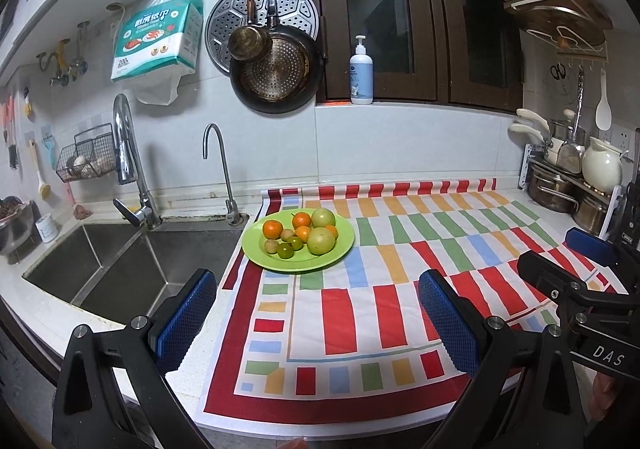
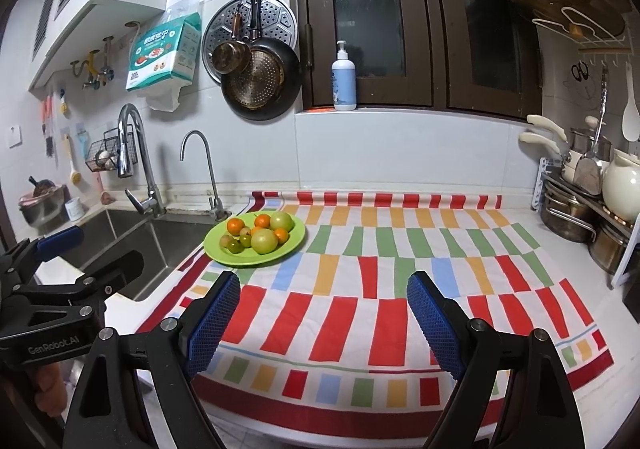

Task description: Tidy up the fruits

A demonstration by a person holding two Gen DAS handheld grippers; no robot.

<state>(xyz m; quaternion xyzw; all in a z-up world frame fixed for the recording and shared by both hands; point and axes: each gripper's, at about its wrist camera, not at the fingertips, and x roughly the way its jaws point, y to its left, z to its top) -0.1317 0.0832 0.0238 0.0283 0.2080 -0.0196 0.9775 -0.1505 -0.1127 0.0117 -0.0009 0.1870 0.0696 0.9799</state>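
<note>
Blue mesh-textured pads frame both views, the left gripper [image 1: 318, 323] and the right gripper [image 2: 324, 319] each spread wide, holding nothing, hovering over the striped cloth [image 1: 400, 289] well short of the fruit. Small glossy oranges [image 1: 273, 229], two larger round yellow-green fruits [image 1: 321, 241] and several little green and tan ones sit heaped together on a smooth green plate [image 1: 344, 249] at the cloth's far left corner, just beside the steel sink [image 1: 120, 269]. Such a scene fits either fruit already gathered or fruit awaiting sorting.
</note>
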